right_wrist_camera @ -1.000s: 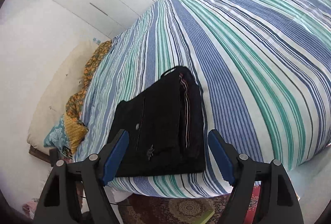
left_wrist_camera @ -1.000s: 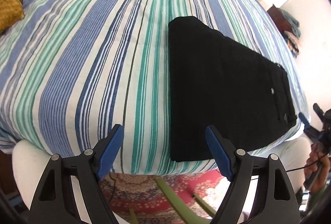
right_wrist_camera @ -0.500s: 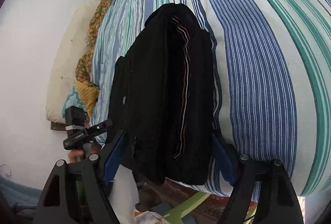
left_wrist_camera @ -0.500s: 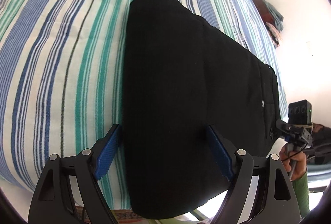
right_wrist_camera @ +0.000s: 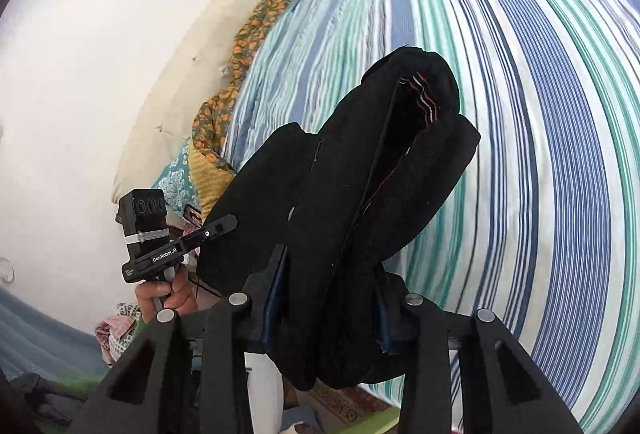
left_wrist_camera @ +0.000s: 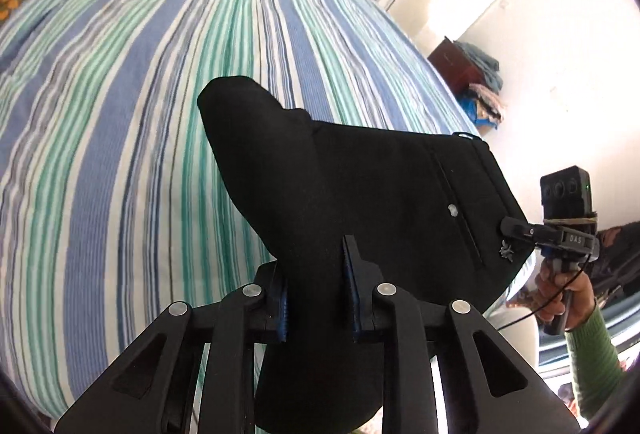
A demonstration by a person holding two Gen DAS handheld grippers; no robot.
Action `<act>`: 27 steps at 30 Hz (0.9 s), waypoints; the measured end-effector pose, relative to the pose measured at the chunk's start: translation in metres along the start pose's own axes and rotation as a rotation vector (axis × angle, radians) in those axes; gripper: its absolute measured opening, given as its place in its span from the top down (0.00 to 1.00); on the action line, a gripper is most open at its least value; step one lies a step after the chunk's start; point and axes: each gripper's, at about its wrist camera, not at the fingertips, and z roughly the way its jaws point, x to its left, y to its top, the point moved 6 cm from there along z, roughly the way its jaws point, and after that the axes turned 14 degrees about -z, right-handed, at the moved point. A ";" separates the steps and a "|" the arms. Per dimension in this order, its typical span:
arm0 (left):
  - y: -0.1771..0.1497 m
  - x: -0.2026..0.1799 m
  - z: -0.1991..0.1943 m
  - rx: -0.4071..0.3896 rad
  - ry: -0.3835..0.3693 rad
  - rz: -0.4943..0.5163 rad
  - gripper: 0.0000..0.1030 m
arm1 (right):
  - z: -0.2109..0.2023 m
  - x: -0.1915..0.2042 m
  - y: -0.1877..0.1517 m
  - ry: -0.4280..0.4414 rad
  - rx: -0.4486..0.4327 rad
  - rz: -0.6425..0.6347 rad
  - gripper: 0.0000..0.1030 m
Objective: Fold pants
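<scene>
The black pants (left_wrist_camera: 360,193) were already folded into a thick bundle and lifted at the near edge of the striped bed (left_wrist_camera: 120,113). Both jaws had just closed: the left gripper (left_wrist_camera: 316,294) clamped one end and the right gripper (right_wrist_camera: 326,298) the waistband end (laying it down looked like all that's left).

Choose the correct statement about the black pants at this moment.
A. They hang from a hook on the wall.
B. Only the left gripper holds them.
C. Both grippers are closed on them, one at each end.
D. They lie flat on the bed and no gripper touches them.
C: the left gripper and the right gripper each pinch black pants fabric above the striped bed.
</scene>
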 end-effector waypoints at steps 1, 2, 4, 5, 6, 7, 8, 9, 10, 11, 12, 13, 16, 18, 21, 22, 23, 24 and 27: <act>0.013 0.003 0.001 -0.023 -0.004 -0.002 0.75 | 0.000 0.001 0.017 -0.007 -0.019 -0.021 0.64; 0.022 0.006 0.004 -0.043 0.010 0.004 0.65 | 0.002 0.000 0.032 -0.005 -0.037 -0.030 0.63; 0.031 0.024 0.015 -0.106 0.126 0.035 0.34 | 0.007 -0.009 0.052 -0.027 -0.050 -0.042 0.57; 0.029 0.039 0.018 -0.152 0.228 0.055 0.23 | 0.010 -0.019 0.056 -0.072 -0.045 -0.046 0.49; 0.021 0.056 0.017 -0.186 0.318 0.078 0.23 | 0.011 -0.030 0.055 -0.135 -0.030 -0.046 0.39; 0.010 0.072 0.017 -0.198 0.389 0.099 0.23 | 0.011 -0.042 0.050 -0.214 -0.010 -0.047 0.34; -0.005 0.086 0.015 -0.201 0.424 0.110 0.23 | 0.006 -0.053 0.040 -0.300 0.012 -0.051 0.29; -0.021 0.097 0.013 -0.207 0.444 0.110 0.23 | -0.003 -0.062 0.026 -0.370 0.027 -0.061 0.29; -0.037 0.105 0.010 -0.215 0.463 0.107 0.23 | -0.014 -0.070 0.010 -0.422 0.035 -0.076 0.29; -0.054 0.111 0.007 -0.229 0.486 0.106 0.22 | -0.027 -0.074 -0.007 -0.465 0.041 -0.089 0.27; -0.070 0.115 0.002 -0.252 0.513 0.108 0.22 | -0.037 -0.075 -0.026 -0.508 0.047 -0.101 0.26; -0.078 0.111 0.002 -0.279 0.537 0.111 0.22 | -0.046 -0.078 -0.041 -0.546 0.055 -0.108 0.25; -0.102 0.091 -0.011 -0.351 0.593 0.126 0.15 | -0.073 -0.076 -0.081 -0.632 0.052 -0.099 0.16; -0.104 0.071 -0.022 -0.380 0.592 0.138 0.09 | -0.084 -0.064 -0.097 -0.666 0.008 -0.080 0.00; -0.107 0.033 -0.037 -0.397 0.592 0.163 0.03 | -0.092 -0.033 -0.100 -0.712 -0.094 -0.073 0.00; -0.109 0.025 -0.038 -0.397 0.606 0.177 0.03 | -0.092 -0.022 -0.100 -0.725 -0.120 -0.073 0.00; -0.109 0.014 -0.040 -0.405 0.618 0.197 0.03 | -0.088 -0.010 -0.097 -0.735 -0.146 -0.076 0.00; -0.109 0.005 -0.043 -0.415 0.634 0.216 0.03 | -0.086 0.000 -0.096 -0.745 -0.162 -0.081 0.00; -0.115 -0.010 -0.053 -0.438 0.616 0.219 0.03 | -0.073 0.029 -0.088 -0.788 -0.151 -0.140 0.00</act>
